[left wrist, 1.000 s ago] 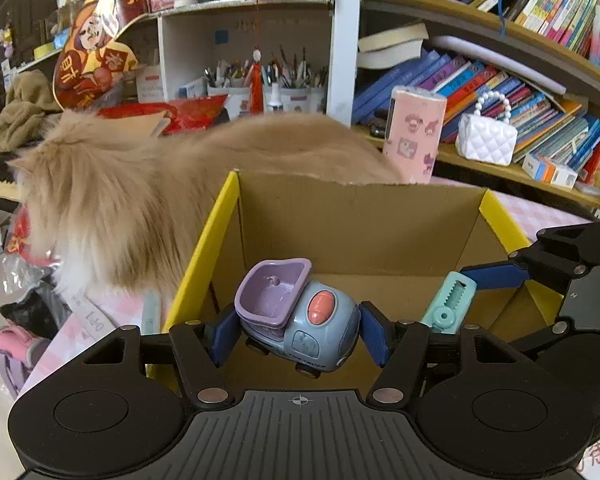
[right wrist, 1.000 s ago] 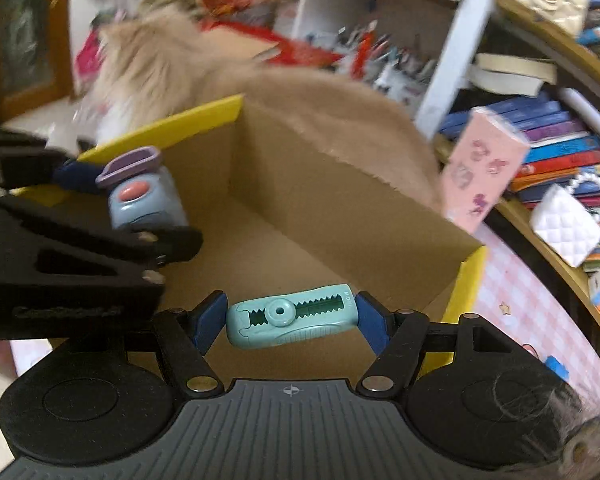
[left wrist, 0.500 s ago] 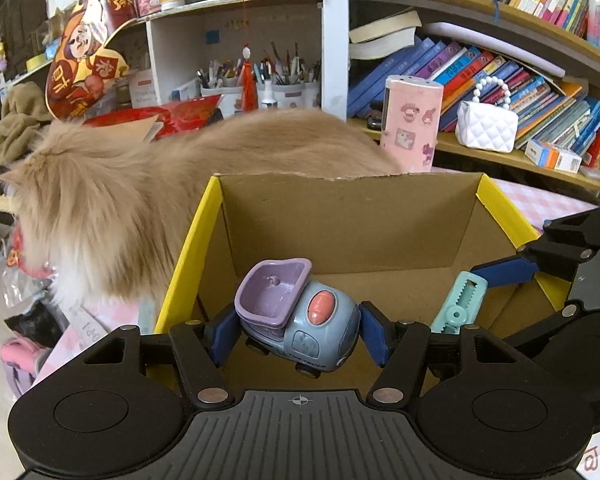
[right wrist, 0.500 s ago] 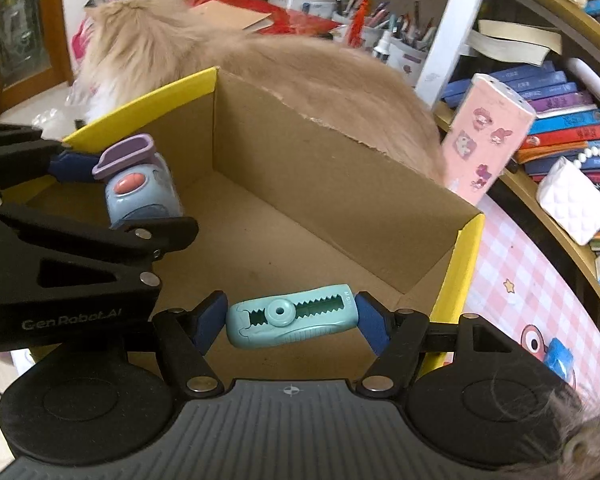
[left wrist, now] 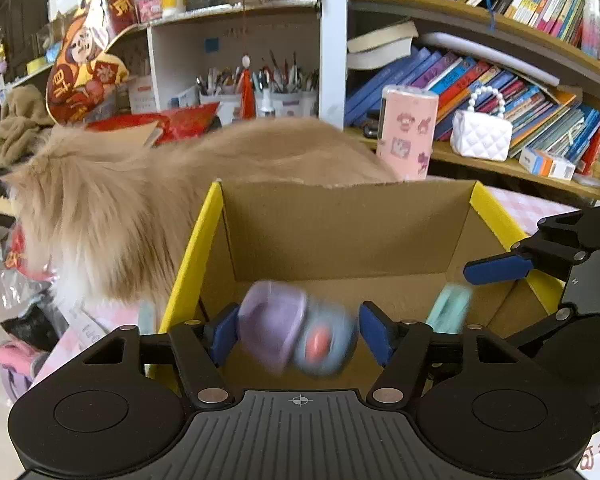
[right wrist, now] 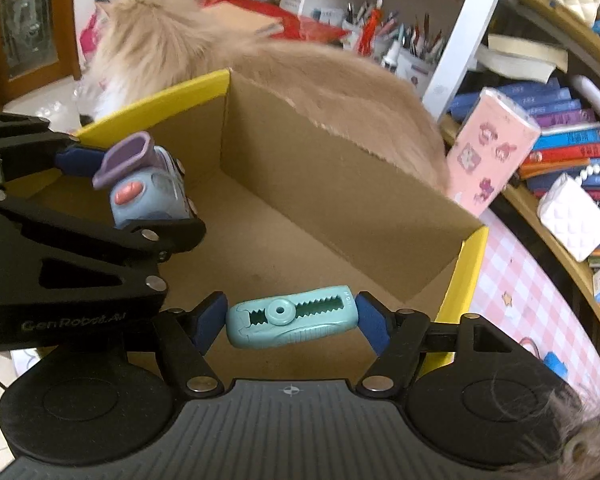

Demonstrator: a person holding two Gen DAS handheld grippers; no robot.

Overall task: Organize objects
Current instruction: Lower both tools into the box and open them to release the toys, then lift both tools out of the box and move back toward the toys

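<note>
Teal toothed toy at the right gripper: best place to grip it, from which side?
Probably its two short ends, approaching from above the cardboard box: the teal toy lies crosswise between the right gripper pads. Jaws have just been opening, toy between them.

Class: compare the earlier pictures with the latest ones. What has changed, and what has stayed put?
Both hand-held grippers, left and right, have just been opening: the toy car blurs as it drops free, and gaps flank the teal clamp. Cardboard box and cat stayed.
</note>
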